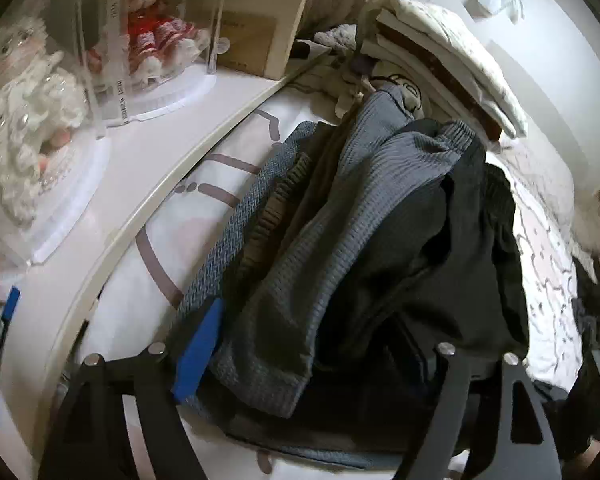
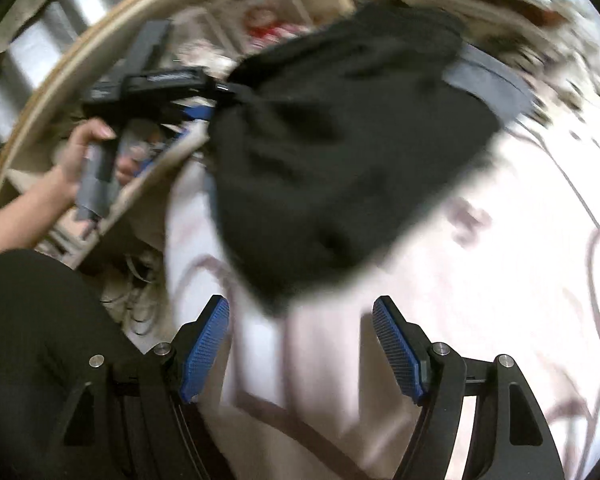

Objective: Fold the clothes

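The left gripper [image 2: 216, 110] is clenched on the black garment [image 2: 340, 152], pinching a bunched corner at the cloth's 9 o'clock edge; in the right wrist view the person's left hand [image 2: 88, 152] grips the tool's handle at 9 o'clock of the frame. The garment hangs from that pinch and spreads across the frame's centre, its lower end trailing down toward 6 o'clock over the bed sheet [image 2: 480, 300], white with pale brown line drawings. The view is motion-blurred, so folds and seams are hard to read.

In the left wrist view only one blue pad [image 1: 198, 354] shows, at 7 o'clock, pressed against a grey ribbed garment [image 1: 300, 280]; the other finger is buried under cloth. Black fabric [image 1: 440, 260] lies over the grey at 3 to 5 o'clock. A stack of folded linens [image 1: 440, 52] sits at 1 o'clock.

The right gripper [image 2: 300, 346] stands released, its two blue pads wide apart at 6 o'clock with nothing between them, just below the black garment's hanging tip.

On a shelf [image 1: 172, 128] at 10 o'clock, two dolls stand in clear cases: one in red [image 1: 150, 28], one in white [image 1: 28, 112].
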`<state>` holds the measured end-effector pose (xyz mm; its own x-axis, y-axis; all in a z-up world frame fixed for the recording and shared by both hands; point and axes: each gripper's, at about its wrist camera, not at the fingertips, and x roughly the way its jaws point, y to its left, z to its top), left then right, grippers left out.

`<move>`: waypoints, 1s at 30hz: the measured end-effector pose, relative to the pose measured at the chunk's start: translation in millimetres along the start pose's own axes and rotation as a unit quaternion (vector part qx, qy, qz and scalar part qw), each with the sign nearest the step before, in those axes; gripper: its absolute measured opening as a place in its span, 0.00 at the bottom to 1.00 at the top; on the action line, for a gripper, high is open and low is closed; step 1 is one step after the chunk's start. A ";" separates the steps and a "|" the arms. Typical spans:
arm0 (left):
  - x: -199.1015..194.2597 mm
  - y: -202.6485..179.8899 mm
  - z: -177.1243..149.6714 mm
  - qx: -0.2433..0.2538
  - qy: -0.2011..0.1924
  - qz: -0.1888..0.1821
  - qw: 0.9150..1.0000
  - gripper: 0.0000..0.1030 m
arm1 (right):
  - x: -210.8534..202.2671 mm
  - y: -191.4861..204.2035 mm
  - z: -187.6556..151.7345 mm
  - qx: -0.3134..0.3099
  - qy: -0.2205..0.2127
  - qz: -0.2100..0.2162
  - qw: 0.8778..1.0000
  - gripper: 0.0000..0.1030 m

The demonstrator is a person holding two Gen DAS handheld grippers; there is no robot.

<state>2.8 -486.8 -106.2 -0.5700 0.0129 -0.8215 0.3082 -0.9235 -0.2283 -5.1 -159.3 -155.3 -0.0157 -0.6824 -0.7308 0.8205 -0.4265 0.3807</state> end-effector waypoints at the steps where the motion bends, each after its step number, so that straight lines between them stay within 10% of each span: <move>1: -2.3 -2.3 0.1 0.009 -0.002 0.004 1.000 0.78 | -5.9 -3.2 -2.1 0.004 -0.005 -0.006 1.000 0.72; 14: -104.2 -45.5 -19.3 0.014 -0.063 0.023 0.998 0.76 | -66.7 21.5 12.7 -0.012 -0.073 -0.023 0.997 0.72; 20: -150.4 -103.0 -38.5 0.030 -0.103 0.035 0.994 0.99 | -97.3 24.7 24.6 0.010 -0.100 -0.059 0.993 0.73; 23: -168.8 -129.6 -46.4 0.037 -0.138 0.054 0.988 1.00 | -113.5 27.2 25.6 0.010 -0.118 -0.076 0.990 1.00; 30: -187.8 -174.7 -69.5 0.034 -0.159 0.070 0.984 1.00 | -156.3 39.6 17.3 -0.012 -0.144 -0.118 0.982 1.00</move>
<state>108.9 -301.3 51.6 -0.7388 -0.2268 -0.6347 0.3550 -0.9314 -0.0805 20.0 -79.8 -16.2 -0.3654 -0.7078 -0.6046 0.7873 -0.5815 0.2049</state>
